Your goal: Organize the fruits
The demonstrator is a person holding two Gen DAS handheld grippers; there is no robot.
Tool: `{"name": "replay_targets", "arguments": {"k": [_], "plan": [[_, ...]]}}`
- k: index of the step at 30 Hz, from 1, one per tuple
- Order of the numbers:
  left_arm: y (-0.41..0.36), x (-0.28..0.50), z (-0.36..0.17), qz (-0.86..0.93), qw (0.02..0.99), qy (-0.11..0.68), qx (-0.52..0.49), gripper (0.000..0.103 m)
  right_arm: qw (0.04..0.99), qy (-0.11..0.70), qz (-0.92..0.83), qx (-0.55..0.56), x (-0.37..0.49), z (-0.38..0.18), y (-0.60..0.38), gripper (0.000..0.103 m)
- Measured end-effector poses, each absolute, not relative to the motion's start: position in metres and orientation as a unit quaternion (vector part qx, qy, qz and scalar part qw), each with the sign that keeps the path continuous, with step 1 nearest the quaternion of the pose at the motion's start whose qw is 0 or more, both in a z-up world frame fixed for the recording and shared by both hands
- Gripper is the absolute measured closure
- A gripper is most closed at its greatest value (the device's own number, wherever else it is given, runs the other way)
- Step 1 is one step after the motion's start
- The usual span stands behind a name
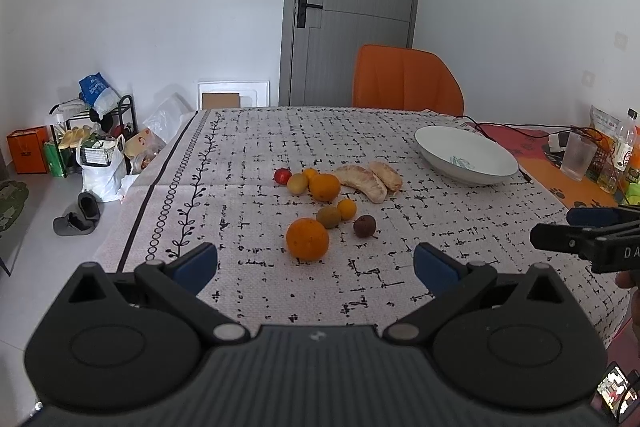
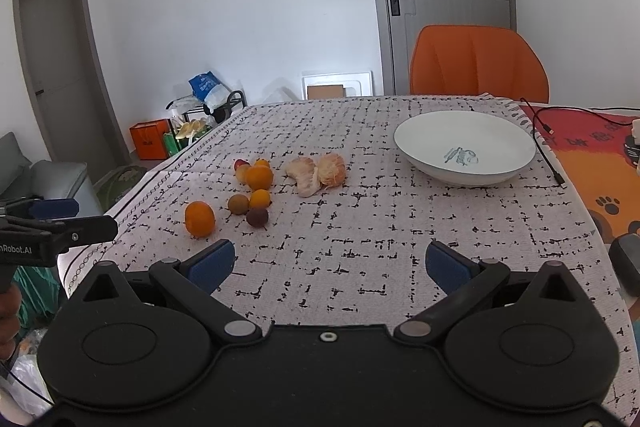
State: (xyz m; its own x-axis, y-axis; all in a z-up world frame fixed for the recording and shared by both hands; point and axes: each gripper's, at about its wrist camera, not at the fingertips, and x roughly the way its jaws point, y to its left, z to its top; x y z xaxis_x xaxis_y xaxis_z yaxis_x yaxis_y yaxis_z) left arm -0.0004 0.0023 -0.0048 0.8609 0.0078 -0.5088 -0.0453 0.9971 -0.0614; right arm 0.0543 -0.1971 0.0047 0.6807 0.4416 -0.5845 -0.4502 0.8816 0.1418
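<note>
Left gripper (image 1: 315, 269): jaws apart, empty.
Right gripper (image 2: 330, 267): jaws apart, empty.
Fruit (image 1: 307, 239): loose on table, left of bowl (image 1: 466, 157).
Far pieces (image 1: 368, 181): perhaps peeled pomelo.

Left claw (image 1: 315, 265): jaws spread wide, blue pads facing inward, nothing between them, level above the surface. Right claw (image 2: 330, 266): jaws equally wide apart, empty, level, alongside the left. Hands: barely visible at frame edges.
</note>
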Motion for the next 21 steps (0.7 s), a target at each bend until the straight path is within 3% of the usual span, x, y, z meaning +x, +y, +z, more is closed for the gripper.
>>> {"name": "replay_targets", "arguments": {"k": [17, 21], "plan": [[0.004, 0.021, -0.034, -0.006, 0.964, 0.26, -0.059, 0.002, 0.899, 0.331, 0.287, 0.025, 0.07, -0.028, -0.195, 0.0], [0.005, 0.03, -0.041, 0.001, 0.965, 0.257, -0.06, 0.005, 0.892, 0.336, 0.303, 0.023, 0.077, -0.039, -0.191, 0.004]]}}
